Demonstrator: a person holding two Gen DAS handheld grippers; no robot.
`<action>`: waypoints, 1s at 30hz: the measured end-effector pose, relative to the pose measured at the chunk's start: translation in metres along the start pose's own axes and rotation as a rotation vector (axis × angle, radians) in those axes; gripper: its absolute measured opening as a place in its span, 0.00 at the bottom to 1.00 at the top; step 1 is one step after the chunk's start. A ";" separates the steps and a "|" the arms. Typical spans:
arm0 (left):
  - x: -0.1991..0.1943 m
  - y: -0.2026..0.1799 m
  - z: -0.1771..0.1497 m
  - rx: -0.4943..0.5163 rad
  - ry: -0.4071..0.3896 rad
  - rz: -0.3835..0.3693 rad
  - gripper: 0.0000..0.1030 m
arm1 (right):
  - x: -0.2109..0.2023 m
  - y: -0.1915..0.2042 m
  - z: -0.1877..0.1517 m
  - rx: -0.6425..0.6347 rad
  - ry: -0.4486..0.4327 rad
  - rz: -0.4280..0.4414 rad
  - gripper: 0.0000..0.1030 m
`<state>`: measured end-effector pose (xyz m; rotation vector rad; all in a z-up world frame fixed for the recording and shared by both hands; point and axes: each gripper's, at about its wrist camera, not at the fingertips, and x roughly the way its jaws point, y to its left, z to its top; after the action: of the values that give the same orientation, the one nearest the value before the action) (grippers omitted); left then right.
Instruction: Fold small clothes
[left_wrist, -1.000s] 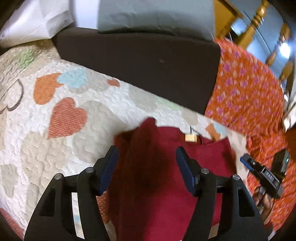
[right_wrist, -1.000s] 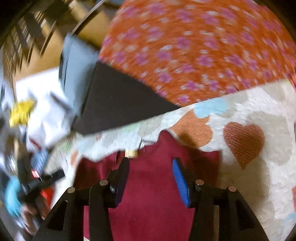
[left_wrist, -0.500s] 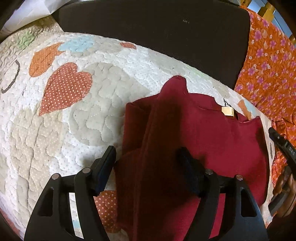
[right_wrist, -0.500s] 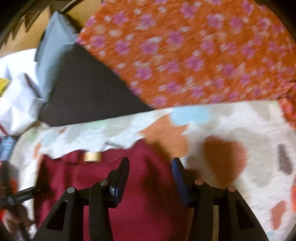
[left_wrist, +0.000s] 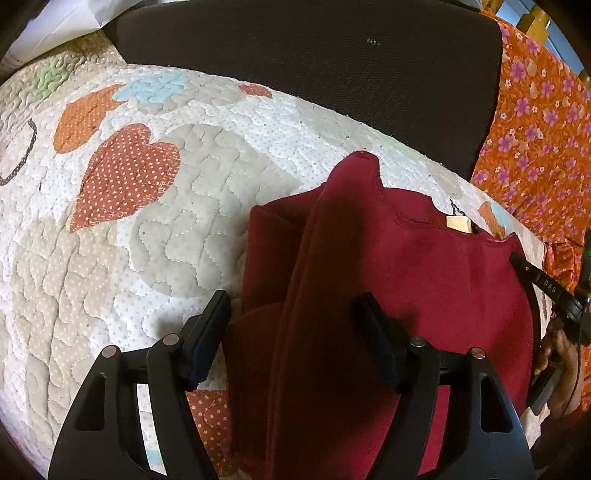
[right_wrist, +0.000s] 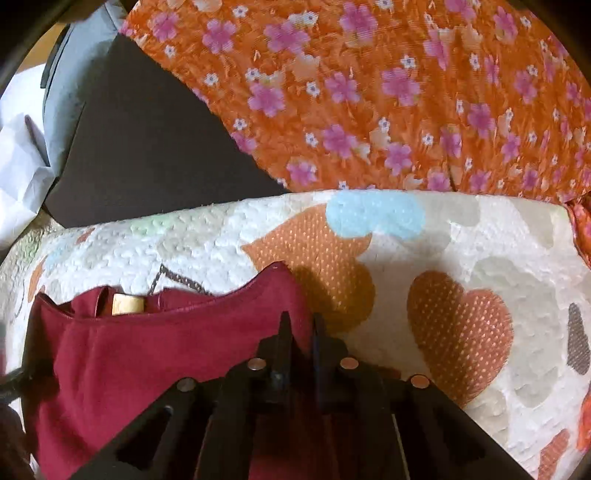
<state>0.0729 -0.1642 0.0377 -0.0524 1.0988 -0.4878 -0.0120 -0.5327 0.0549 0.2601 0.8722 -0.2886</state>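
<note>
Now right hand-held gripper (right_wrist: 300, 325) pinched on maroon shirt (right_wrist: 166, 354) edge, left hand-held gripper (left_wrist: 291, 321) wide astride its fold.

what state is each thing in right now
shirt: lying on the quilt, left side folded over the middle, label showing at the neck
left tool: open, straddling the folded part
right tool: shut on the shirt's right shoulder edge
quilt: spread flat under the shirt
</note>
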 end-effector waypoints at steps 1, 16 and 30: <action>-0.001 -0.001 0.000 0.006 -0.003 0.005 0.69 | -0.008 0.001 0.000 -0.003 -0.014 -0.003 0.10; -0.011 0.016 0.011 -0.038 -0.067 0.087 0.69 | -0.018 0.029 -0.036 -0.009 0.090 0.066 0.17; -0.032 0.021 0.005 -0.062 -0.089 0.064 0.69 | -0.091 0.070 -0.074 -0.014 0.033 0.111 0.19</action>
<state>0.0733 -0.1333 0.0616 -0.0917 1.0252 -0.3906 -0.0952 -0.4296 0.0879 0.3004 0.8889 -0.1751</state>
